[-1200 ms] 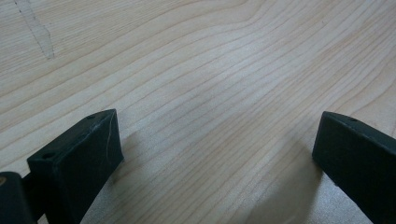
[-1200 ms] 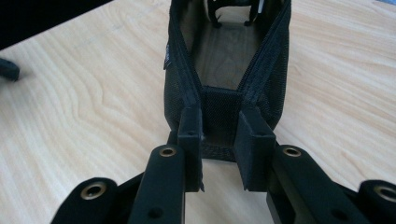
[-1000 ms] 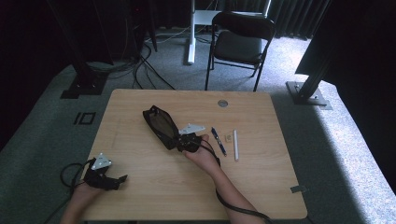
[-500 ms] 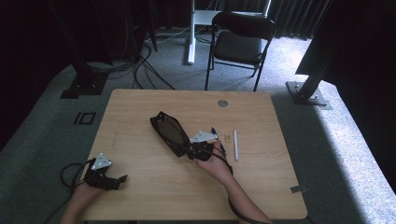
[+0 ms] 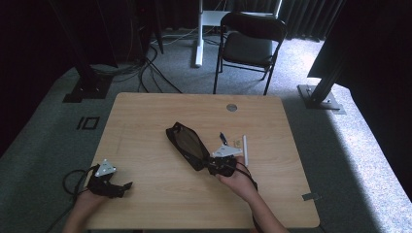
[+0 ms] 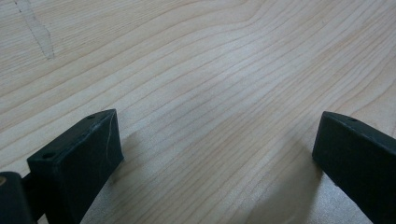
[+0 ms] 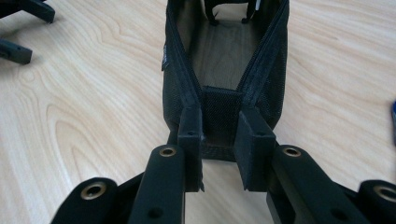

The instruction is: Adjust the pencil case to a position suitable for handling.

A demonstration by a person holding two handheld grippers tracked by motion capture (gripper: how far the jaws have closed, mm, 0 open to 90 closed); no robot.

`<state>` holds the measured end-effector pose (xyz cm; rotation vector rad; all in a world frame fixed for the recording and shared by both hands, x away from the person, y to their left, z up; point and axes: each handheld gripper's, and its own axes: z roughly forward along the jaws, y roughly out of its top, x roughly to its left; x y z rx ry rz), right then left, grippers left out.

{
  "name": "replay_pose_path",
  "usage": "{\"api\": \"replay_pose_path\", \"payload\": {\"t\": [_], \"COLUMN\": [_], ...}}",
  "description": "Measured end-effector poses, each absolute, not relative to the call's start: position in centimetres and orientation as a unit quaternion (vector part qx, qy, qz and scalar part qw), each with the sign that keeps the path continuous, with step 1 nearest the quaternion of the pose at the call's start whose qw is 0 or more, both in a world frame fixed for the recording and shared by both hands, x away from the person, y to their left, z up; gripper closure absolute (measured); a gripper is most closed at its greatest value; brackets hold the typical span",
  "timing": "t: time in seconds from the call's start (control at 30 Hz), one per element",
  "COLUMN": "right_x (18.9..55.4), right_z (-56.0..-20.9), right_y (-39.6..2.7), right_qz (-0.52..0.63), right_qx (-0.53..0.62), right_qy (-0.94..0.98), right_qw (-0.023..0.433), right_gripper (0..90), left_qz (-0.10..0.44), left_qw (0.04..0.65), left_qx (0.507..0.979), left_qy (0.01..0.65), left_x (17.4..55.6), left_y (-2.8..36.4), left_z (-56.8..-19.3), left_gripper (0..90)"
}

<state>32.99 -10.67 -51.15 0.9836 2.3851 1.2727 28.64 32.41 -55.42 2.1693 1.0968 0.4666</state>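
Observation:
A black mesh pouch (image 5: 187,143) lies unzipped near the middle of the wooden table (image 5: 145,116), its mouth gaping (image 7: 224,60). My right gripper (image 5: 214,167) is shut on the pouch's near end, and its pads (image 7: 191,135) pinch the fabric end tab in the right gripper view. Just right of the pouch lie a dark pen (image 5: 222,138), a small tan piece (image 5: 236,142) and a white pen (image 5: 245,149). My left gripper (image 5: 127,187) rests at the table's front left. Its jaws stand wide open over bare wood (image 6: 217,140).
A round grommet (image 5: 231,107) sits near the table's far edge. Behind the table stands a folding chair (image 5: 252,43), with cables on the floor to its left. A cable trails from each gripper. In the right gripper view a blue tip (image 7: 393,116) shows at the right edge.
My right gripper has dragged the pouch to the right across the table, toward the pens. The left gripper has stayed where it was.

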Motion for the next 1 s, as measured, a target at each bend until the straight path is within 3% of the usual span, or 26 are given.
{"api": "replay_pose_path", "payload": {"t": [1.0], "right_x": [28.0], "right_z": [-51.4], "right_y": [-16.7], "right_qz": [0.433], "right_qx": [0.36], "right_qy": [0.817], "right_qw": [0.125], "right_gripper": [73.5], "left_qz": [0.178], "left_qw": [0.327], "left_qx": [0.828], "left_qy": [0.419], "left_x": [28.6], "left_y": [32.4], "left_z": [-55.4], "left_gripper": [1.6]}}
